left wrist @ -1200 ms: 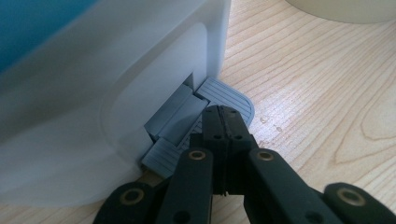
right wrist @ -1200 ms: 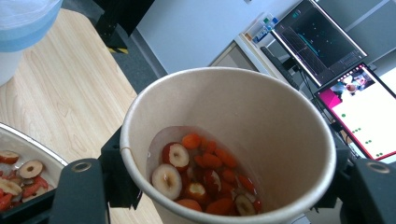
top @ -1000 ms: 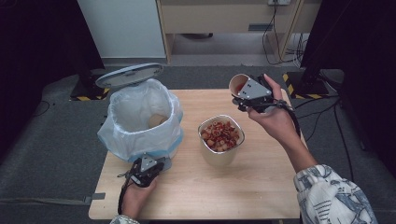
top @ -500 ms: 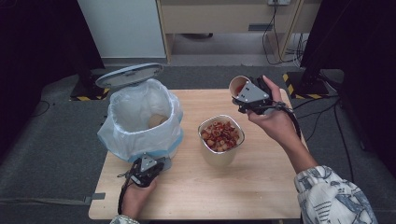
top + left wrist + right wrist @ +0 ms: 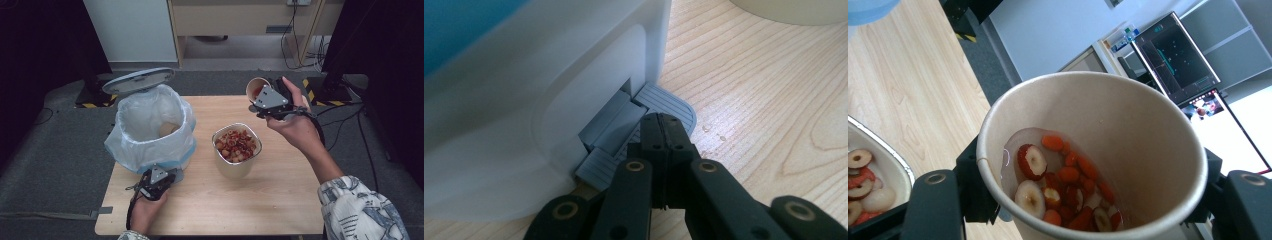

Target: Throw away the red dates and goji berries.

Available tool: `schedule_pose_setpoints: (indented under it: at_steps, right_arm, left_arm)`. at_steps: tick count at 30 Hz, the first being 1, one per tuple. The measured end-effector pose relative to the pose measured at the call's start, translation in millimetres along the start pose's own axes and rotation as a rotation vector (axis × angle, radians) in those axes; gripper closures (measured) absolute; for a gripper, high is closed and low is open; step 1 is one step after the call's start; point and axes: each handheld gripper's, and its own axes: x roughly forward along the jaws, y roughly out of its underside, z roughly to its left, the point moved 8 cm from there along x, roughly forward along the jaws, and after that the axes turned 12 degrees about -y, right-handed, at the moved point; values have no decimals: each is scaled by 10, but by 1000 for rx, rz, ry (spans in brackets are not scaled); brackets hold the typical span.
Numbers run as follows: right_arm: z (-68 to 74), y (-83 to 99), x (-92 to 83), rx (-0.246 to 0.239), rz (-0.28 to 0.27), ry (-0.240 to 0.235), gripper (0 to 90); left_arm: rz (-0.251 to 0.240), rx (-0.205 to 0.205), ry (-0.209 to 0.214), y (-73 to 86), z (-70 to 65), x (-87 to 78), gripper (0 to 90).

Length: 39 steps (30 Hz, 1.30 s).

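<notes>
My left gripper (image 5: 169,176) is shut, its tips (image 5: 664,122) resting on the grey pedal (image 5: 667,101) at the foot of a bin (image 5: 147,147) lined with a white bag. The bin's lid (image 5: 138,81) stands raised. My right gripper (image 5: 261,96) is shut on a tan paper cup (image 5: 256,86), held tilted above the table's far right. In the right gripper view the cup (image 5: 1128,115) sits between the jaws with red fruit slices (image 5: 1031,161) and some liquid at its bottom. A white container (image 5: 234,170) of similar fruit pieces stands mid-table.
A tan object (image 5: 168,129) lies inside the bin's bag. The wooden table (image 5: 280,200) has bare room at the front and right. Cables and dark stands crowd the floor behind the table's right side. The container's rim (image 5: 895,172) lies below the cup.
</notes>
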Motion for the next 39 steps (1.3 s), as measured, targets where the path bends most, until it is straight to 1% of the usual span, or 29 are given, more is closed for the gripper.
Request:
schedule_pose_setpoints:
  at_steps: [3, 4, 6, 10, 23, 24, 27, 29, 33, 34, 39]
  right_arm:
    - [-18, -13, -14, -9, 1, 2, 300]
    - [-31, -26, -25, -25, 6, 10, 300]
    - [-32, -34, -30, -32, 7, 8, 300]
    - [-54, -73, -50, -49, -1, 14, 300]
    - [-87, -141, -51, -108, 8, 17, 300]
    - [-97, -156, -49, -126, 15, 21, 300]
    - [-101, -168, -49, -127, 17, 21, 300]
    - [-112, -185, -50, -150, 25, 27, 300]
    - [-116, -205, -57, -179, 39, 32, 300]
    - [-112, -218, -59, -199, 49, 34, 300]
    - [-109, -246, -62, -220, 54, 36, 300]
  left_arm:
    - [0, 0, 0, 0, -1, 0, 891]
    - [1, -1, 0, 0, -1, -1, 891]
    - [0, -1, 0, 0, -1, -1, 891]
    - [0, -1, -1, 0, -1, 0, 891]
    - [0, 0, 0, 0, 0, 0, 891]
    - [0, 0, 0, 0, 0, 0, 892]
    - [0, 0, 0, 0, -1, 0, 891]
    - [0, 0, 0, 0, 0, 0, 892]
    - [1, 0, 0, 0, 0, -1, 891]
    - [1, 0, 0, 0, -1, -1, 891]
    - [1, -1, 0, 0, -1, -1, 891]
